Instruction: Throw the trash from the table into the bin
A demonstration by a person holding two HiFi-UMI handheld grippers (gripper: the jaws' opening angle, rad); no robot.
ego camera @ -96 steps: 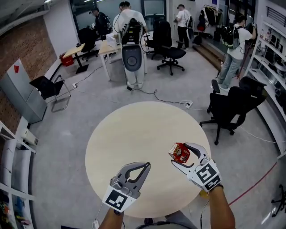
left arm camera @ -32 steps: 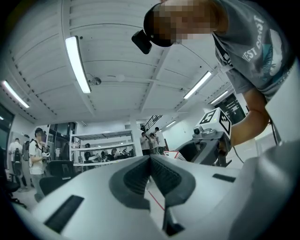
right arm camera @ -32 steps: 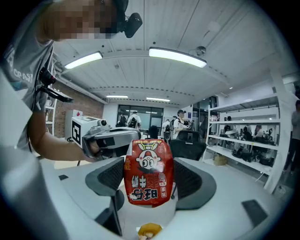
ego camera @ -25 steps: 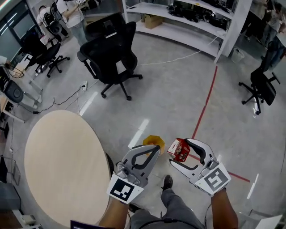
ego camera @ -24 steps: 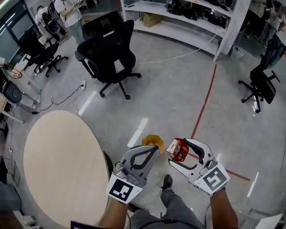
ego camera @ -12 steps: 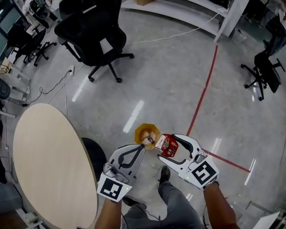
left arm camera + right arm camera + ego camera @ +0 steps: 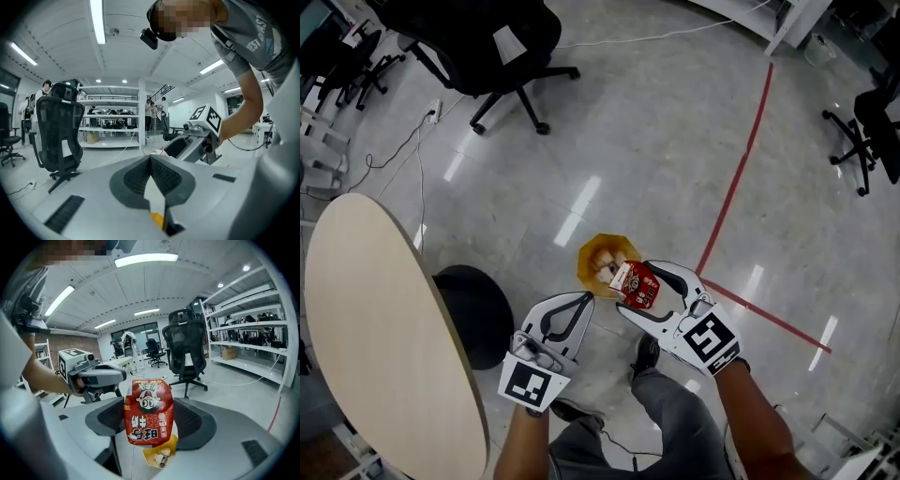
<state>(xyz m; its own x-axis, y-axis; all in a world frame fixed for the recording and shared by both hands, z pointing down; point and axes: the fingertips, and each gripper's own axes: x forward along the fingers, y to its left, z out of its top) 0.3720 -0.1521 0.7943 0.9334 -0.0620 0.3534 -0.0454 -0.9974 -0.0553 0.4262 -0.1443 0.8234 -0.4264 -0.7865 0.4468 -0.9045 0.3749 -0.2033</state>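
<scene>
The right gripper (image 7: 630, 292) has its jaws closed on a red packet (image 7: 639, 281), one pad on each flat face; the packet stands upright between them. The left gripper (image 7: 587, 298) has its jaws brought together at the tips with nothing between them.

In the head view the yellow bin (image 7: 598, 246) stands on the floor at 12 o'clock from both grippers, and the packet overlaps its rim at 4 o'clock. The left gripper's tips lie just short of the rim at 6 o'clock. The table (image 7: 375, 319) edge curves past at 9 o'clock, with its dark base (image 7: 473, 314) between that edge and the bin. Bare floor lies open around the bin from 10 through 2 o'clock. A chair (image 7: 478, 37) stands well off at 11 o'clock, and a red line (image 7: 741, 178) runs down from 1 o'clock, passing close by the right gripper. A shoe (image 7: 645, 354) shows at 6 o'clock, under the grippers.

The right gripper view alone shows the packet's (image 7: 149, 418) printed front and scraps inside the bin (image 7: 161, 453) below its lower edge, with the left gripper (image 7: 93, 376) at 9 o'clock. The left gripper view shows only a sliver of the bin (image 7: 158, 219) through the gap behind the closed tips, and the right gripper (image 7: 197, 140) at 2 o'clock.
</scene>
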